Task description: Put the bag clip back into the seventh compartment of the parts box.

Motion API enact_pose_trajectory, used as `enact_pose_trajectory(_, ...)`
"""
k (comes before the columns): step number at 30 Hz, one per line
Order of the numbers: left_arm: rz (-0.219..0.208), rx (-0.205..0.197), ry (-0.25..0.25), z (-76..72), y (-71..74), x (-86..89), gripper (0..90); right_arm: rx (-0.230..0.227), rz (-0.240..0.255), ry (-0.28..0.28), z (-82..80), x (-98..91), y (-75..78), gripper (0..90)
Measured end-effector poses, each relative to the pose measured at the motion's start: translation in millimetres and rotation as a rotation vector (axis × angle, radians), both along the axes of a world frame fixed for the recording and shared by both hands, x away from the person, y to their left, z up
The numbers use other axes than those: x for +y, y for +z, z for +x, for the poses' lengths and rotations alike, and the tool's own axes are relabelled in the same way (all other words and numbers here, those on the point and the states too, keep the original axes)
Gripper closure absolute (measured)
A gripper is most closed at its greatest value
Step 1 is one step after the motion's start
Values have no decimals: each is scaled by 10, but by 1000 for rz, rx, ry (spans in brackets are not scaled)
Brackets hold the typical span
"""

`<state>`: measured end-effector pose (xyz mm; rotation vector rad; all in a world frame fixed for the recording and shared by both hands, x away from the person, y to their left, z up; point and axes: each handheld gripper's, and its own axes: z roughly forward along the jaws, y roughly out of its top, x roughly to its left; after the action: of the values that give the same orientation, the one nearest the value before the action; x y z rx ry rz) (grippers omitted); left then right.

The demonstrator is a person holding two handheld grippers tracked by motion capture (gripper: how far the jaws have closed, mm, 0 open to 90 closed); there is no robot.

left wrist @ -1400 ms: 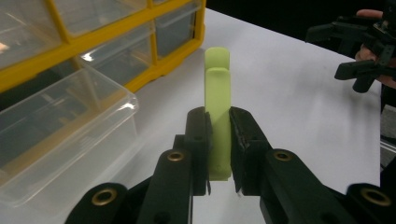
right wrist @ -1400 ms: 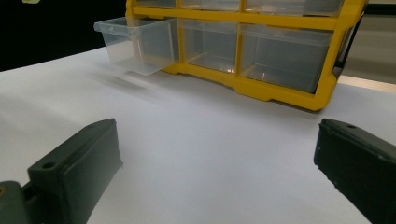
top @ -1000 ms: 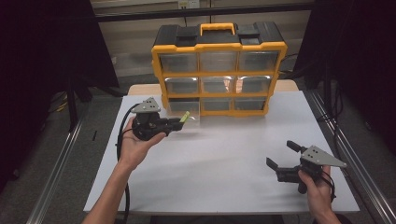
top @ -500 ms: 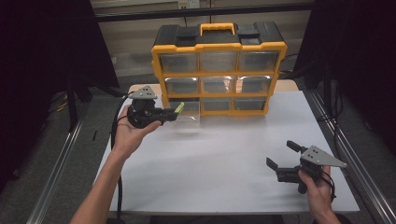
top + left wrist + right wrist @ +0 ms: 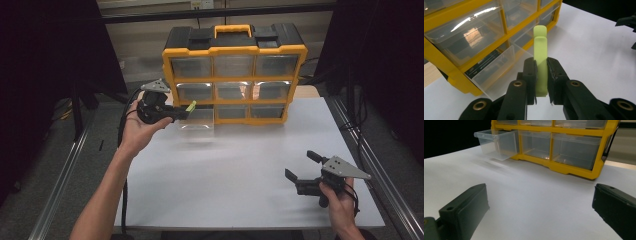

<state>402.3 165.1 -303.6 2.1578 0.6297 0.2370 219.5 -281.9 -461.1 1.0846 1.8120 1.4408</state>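
Note:
A yellow and black drawer cabinet [image 5: 234,75] stands at the back of the white table [image 5: 225,185]. Its bottom-left clear drawer [image 5: 196,120] is pulled out. My left gripper [image 5: 182,112] hovers just left of that drawer, shut on a slim lime-green piece [image 5: 190,106]. In the left gripper view the green piece [image 5: 540,60] stands upright between the pads and sticks out past them, with the open drawer [image 5: 499,67] below and beyond. My right gripper [image 5: 300,165] rests open near the front right corner, nothing between its jaws.
Metal rails [image 5: 60,195] run along both sides of the table, with dark space beyond. The left gripper's cable [image 5: 123,130] hangs off the table's left edge. In the right gripper view the pulled-out drawer [image 5: 496,142] juts from the cabinet [image 5: 564,167].
My left hand has risen and drifted back and slightly left toward the cabinet, still holding the green piece. The right hand has stayed where it was.

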Motion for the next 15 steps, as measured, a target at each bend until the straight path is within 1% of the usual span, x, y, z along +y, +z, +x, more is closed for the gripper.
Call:
enact_pose_trajectory(1,-4,4,-4,18,-5,-3,786,-2,-1,0,1,-1,0,0)
enact_pose_trajectory(3,-3,15,8,48,-18,-20,786,-2,0,1,0,-2,1,0)
enact_pose_trajectory(4,16,17,8,64,-17,-20,786,0,1,0,-1,-2,1,0)
enact_pose_trajectory(5,11,17,4,82,-23,-28,786,0,0,0,-1,-2,1,0)
enact_pose_trajectory(7,19,13,6,111,-22,-44,786,-2,-1,2,-1,-4,1,0)
enact_pose_trajectory(8,12,30,7,118,-16,-55,786,-1,-1,3,-2,-6,2,0)
enact_pose_trajectory(9,17,30,3,132,-7,-62,786,-2,0,2,-1,-4,1,0)
enact_pose_trajectory(10,22,22,8,142,2,-72,786,2,-2,4,-4,-4,2,0)
enact_pose_trajectory(11,35,24,3,152,17,-78,786,2,-2,4,-4,-4,2,0)
enact_pose_trajectory(13,25,26,-3,170,30,-104,786,0,0,4,-2,-3,1,0)
enact_pose_trajectory(14,37,28,-6,176,43,-110,786,-1,-2,6,-2,-5,1,0)
enact_pose_trajectory(15,37,24,-8,187,49,-120,786,-2,-2,6,-1,-5,1,0)
